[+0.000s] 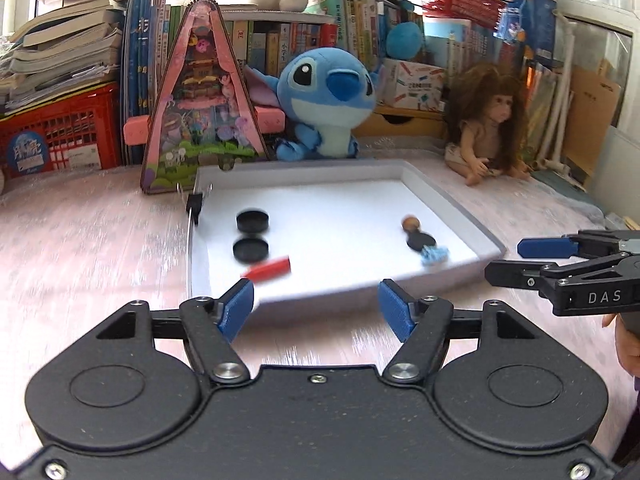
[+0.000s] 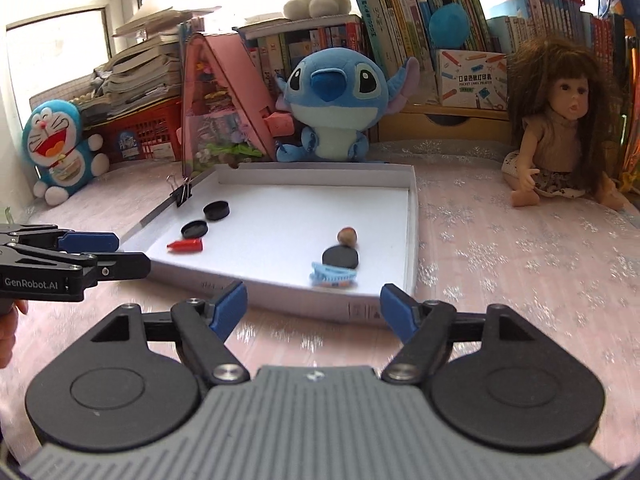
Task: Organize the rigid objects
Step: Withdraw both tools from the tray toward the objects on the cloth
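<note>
Left wrist view: the left gripper [image 1: 316,300] gapes wide and empty just short of the white tray [image 1: 448,196]. Inside lie two black caps [image 1: 252,220], a red piece [image 1: 270,270], a black disc [image 1: 420,239] and a blue clip [image 1: 434,255].

Right wrist view: the right gripper [image 2: 314,302] is wide too, empty, facing the tray's near wall, the clip just beyond.

In the left wrist view the red cone-tipped piece [image 1: 267,271] and the blue hair clip [image 1: 434,256] were smeared by motion blur, their shapes unclear. The right claw [image 1: 510,258] ran off the picture's right edge. The small brown round thing [image 2: 347,236] was too small to name. The left claw [image 2: 128,254] was cut by the left edge.
</note>
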Action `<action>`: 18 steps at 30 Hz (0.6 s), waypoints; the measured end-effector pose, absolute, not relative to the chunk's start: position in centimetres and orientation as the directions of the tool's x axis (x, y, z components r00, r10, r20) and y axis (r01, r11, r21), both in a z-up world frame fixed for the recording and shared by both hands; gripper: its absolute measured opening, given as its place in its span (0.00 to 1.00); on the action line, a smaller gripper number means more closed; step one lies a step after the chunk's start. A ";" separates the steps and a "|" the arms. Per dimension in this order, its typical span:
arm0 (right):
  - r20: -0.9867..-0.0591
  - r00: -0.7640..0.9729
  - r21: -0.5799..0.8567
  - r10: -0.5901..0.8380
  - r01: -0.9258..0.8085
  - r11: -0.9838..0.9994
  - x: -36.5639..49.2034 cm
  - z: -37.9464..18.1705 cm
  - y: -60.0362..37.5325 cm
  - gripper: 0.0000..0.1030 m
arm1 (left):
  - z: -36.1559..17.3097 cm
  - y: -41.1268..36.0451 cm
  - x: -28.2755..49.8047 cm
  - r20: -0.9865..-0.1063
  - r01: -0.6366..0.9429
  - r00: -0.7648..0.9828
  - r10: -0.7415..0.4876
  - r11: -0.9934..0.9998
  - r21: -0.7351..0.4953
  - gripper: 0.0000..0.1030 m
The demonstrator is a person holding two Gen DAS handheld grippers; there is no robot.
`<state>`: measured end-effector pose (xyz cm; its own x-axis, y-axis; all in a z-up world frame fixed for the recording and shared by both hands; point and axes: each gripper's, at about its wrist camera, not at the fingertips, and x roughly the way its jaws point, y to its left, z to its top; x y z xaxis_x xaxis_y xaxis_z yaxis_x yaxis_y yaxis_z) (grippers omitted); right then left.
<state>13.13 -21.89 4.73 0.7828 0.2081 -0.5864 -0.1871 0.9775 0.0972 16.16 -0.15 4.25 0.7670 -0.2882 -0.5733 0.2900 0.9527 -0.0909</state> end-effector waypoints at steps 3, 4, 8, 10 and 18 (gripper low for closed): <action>-0.574 0.795 0.066 0.195 -0.192 0.979 11.2 4.3 -21.8 0.81 | 3.7 0.1 14.0 -0.569 0.296 0.771 -0.286 0.952 -0.078 0.65; -0.571 0.798 0.058 0.190 -0.191 0.980 10.6 4.1 -21.8 0.81 | 3.5 0.2 13.4 -0.570 0.297 0.771 -0.285 0.952 -0.075 0.65; -0.553 0.817 0.020 0.167 -0.187 0.982 8.3 3.6 -21.7 0.81 | 2.7 0.3 10.9 -0.578 0.310 0.767 -0.280 0.949 -0.049 0.65; -0.550 0.820 0.009 0.159 -0.185 0.983 7.4 3.3 -21.6 0.81 | 2.4 0.3 9.6 -0.579 0.320 0.767 -0.278 0.947 -0.031 0.65; -0.526 0.840 -0.028 0.133 -0.173 0.984 3.3 1.8 -21.1 0.81 | 0.9 0.8 5.5 -0.596 0.338 0.753 -0.279 0.941 -0.014 0.48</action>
<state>3.26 -21.09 1.84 0.8400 0.1331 -0.5260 -0.1734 0.9845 -0.0277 5.46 0.80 0.85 0.7530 -0.2790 -0.5960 0.3375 0.9412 -0.0141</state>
